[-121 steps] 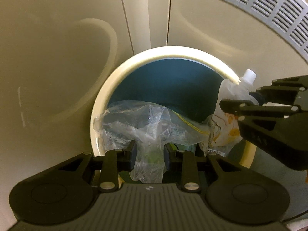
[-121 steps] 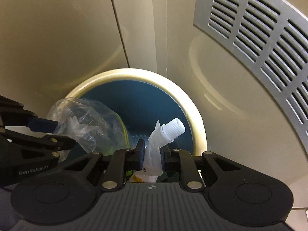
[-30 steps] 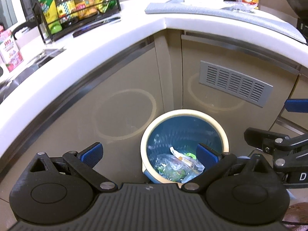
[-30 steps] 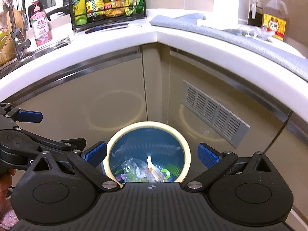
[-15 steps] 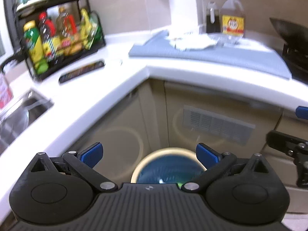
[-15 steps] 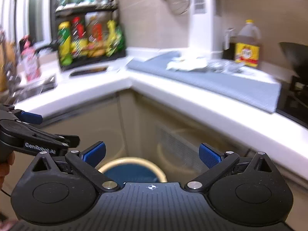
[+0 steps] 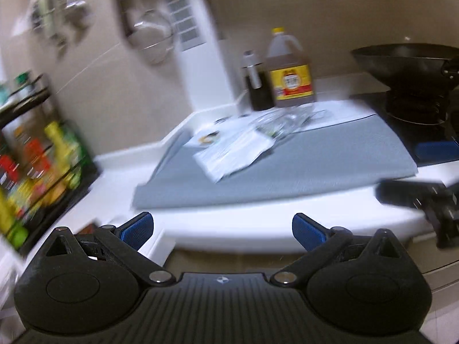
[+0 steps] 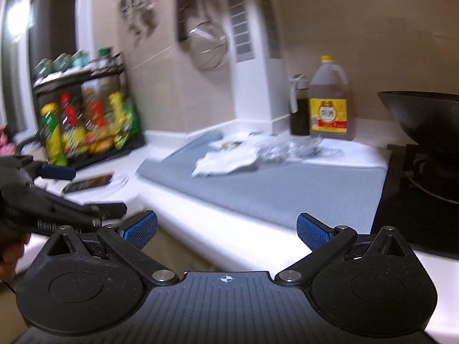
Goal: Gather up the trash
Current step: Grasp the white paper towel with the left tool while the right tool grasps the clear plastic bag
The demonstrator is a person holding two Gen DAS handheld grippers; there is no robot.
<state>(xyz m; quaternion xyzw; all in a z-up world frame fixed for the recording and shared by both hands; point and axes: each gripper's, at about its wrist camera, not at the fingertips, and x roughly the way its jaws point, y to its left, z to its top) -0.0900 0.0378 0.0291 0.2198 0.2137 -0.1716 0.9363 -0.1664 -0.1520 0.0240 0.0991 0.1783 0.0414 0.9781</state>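
A white kitchen worktop (image 7: pixel 252 215) carries a grey mat (image 7: pixel 301 169) with leftover wrappers (image 7: pixel 238 150) near its far edge. Both the left claw (image 7: pixel 222 230) and right claw (image 8: pixel 226 228) gape wide, empty. Likely next: reach forward and pinch the wrappers.

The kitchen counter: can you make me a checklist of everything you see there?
Surface: white counter with a grey mat on it.
Job's things: white wrapper and crinkled clear plastic lying on the mat.
Clutter: oil jug, dark bottle, black wok, rack of bottles, dark flat thing, blurred.
Grippers: left gripper and right gripper both open, holding nothing.
Cables: nothing seen.
Surroundings: beige wall with a hanging strainer; much is blurred.
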